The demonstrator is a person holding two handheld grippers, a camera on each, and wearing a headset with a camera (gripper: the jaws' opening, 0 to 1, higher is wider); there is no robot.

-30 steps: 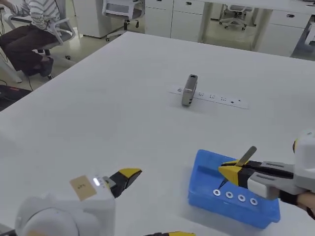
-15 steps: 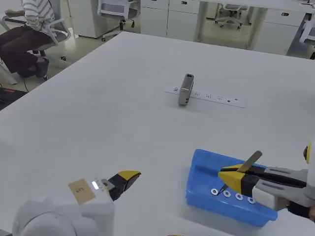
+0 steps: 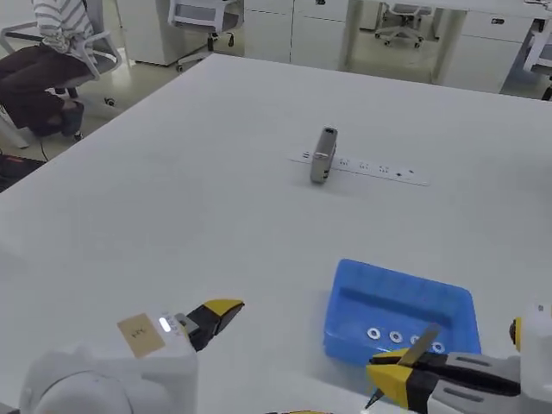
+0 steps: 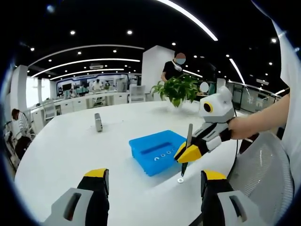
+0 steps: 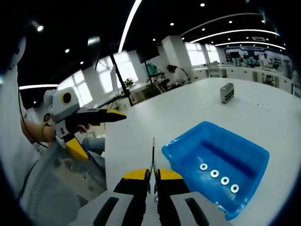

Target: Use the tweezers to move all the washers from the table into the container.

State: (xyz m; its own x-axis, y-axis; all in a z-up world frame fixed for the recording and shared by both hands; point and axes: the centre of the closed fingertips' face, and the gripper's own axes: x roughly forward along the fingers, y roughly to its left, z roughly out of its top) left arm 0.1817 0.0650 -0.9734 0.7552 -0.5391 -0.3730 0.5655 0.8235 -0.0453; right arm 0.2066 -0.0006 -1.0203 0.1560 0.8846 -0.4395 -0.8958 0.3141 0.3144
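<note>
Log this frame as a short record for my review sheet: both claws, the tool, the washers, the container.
left claw: open, holding nothing, above the table
right claw: shut on tweezers
tweezers tip: pointing down at the loose washer; contact cannot be told
loose washer: one, on the table beside the container
container: blue open tray on the table
washers in container: four, in a row
</note>
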